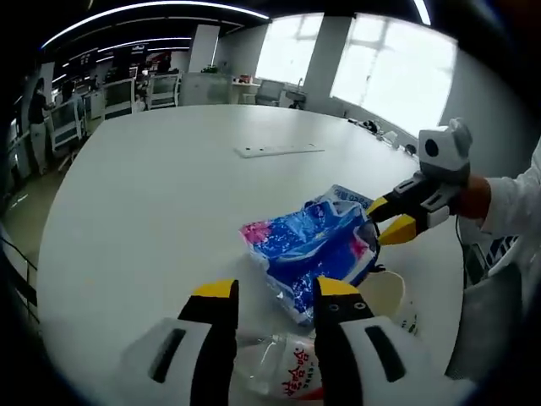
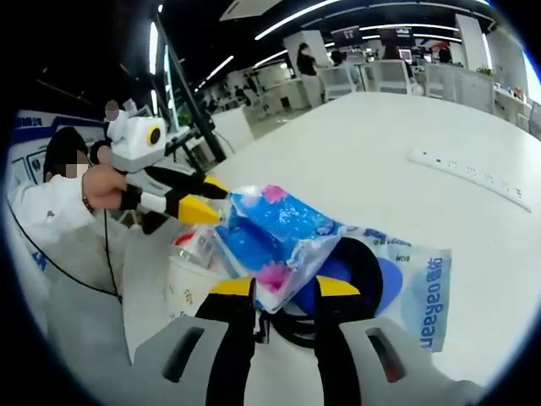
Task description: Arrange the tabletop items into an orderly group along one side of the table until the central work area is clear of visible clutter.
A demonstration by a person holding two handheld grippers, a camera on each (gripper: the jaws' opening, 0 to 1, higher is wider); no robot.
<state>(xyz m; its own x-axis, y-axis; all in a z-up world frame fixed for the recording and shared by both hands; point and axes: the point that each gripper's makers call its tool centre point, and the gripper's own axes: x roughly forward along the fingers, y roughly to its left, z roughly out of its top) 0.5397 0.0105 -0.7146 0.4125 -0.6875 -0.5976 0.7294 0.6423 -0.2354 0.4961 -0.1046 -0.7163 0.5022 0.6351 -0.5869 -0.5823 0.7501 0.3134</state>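
A blue and pink snack bag [image 1: 317,245] lies crumpled on the white table [image 1: 169,194]. My left gripper [image 1: 277,289] is open just short of it, above a clear bottle with a red label [image 1: 283,368]. My right gripper [image 1: 390,218] reaches in from the right, open, its tips at the bag's far edge. In the right gripper view the bag [image 2: 270,233] pokes between the open jaws of my right gripper [image 2: 285,288]. There my left gripper [image 2: 207,200] comes in from the left, touching the bag's other end. A black cable loop [image 2: 368,271] lies under the bag.
A paper cup [image 1: 385,292] stands beside the bag, also seen as a cup [image 2: 190,283] near the bottle [image 2: 193,241]. A white and blue packet [image 2: 418,292] lies under the cable. A white power strip [image 1: 279,150] lies farther out. Desks and people fill the background.
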